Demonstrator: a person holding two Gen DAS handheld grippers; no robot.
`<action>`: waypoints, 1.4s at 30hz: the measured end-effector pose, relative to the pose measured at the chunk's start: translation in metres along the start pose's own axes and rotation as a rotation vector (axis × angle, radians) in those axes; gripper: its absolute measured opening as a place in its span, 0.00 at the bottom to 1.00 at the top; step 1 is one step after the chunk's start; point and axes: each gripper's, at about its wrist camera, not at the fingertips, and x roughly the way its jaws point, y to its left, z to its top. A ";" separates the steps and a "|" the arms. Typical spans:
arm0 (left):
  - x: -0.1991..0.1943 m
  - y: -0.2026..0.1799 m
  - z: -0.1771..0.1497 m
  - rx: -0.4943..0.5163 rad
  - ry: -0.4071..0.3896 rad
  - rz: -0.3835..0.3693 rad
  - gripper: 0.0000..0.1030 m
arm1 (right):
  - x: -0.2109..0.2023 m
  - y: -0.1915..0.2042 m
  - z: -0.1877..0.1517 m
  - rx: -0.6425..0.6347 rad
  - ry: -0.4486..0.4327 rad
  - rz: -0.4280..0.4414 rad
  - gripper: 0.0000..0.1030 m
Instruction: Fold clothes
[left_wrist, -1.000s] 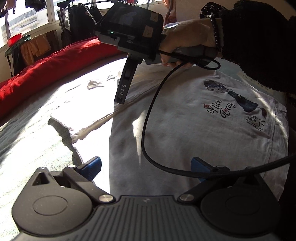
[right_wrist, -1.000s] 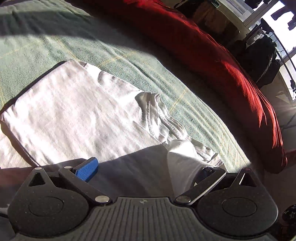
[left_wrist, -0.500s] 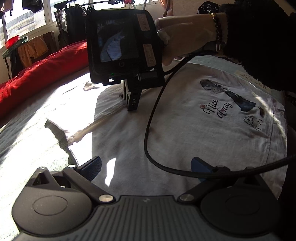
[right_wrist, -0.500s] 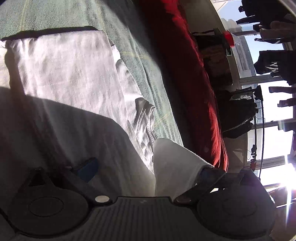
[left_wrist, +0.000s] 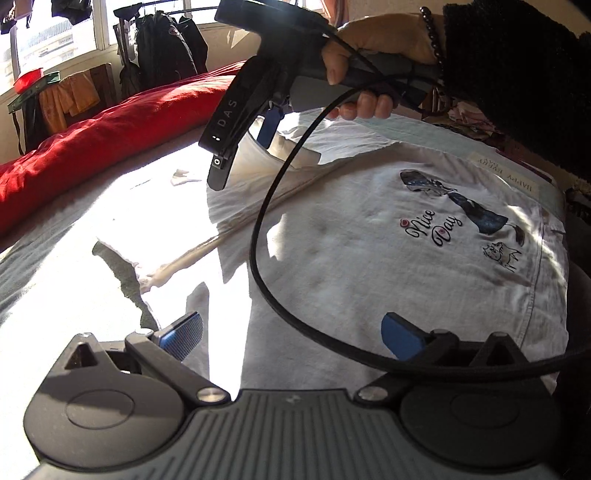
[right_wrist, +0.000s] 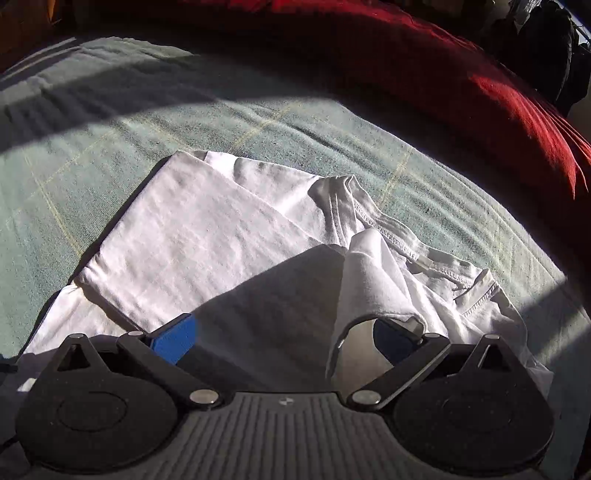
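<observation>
A white T-shirt (left_wrist: 351, 240) with a "Nice Day" print lies flat on the bed, partly in hard sunlight. My left gripper (left_wrist: 291, 336) hovers low over its near part, open, with nothing between the blue pads. A hand (left_wrist: 369, 37) holds my right gripper (left_wrist: 242, 162) above the shirt's far side. In the right wrist view the T-shirt (right_wrist: 207, 240) shows one side folded inward. My right gripper (right_wrist: 284, 339) stands open, and a fold of sleeve fabric (right_wrist: 369, 280) hangs over its right finger.
A red duvet (left_wrist: 92, 147) lies bunched along the far edge of the green bed cover (right_wrist: 184, 122). A black cable (left_wrist: 258, 251) loops from the right gripper across the shirt. Dark jackets (left_wrist: 166, 48) and a chair with orange clothes (left_wrist: 70, 96) stand by the window.
The right gripper has rolled back to level and tipped down over the shirt's far side, the sleeve fabric still draped on its right finger. The left gripper has barely moved.
</observation>
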 end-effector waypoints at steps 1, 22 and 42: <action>0.000 0.000 0.001 -0.001 -0.003 -0.002 0.99 | -0.005 -0.011 -0.009 0.098 -0.017 0.106 1.00; -0.007 -0.013 0.014 -0.020 -0.093 -0.203 0.99 | 0.005 -0.150 -0.098 0.750 -0.244 0.468 1.00; -0.006 -0.012 0.012 -0.023 -0.085 -0.182 0.99 | 0.000 -0.038 -0.003 0.441 -0.257 0.695 1.00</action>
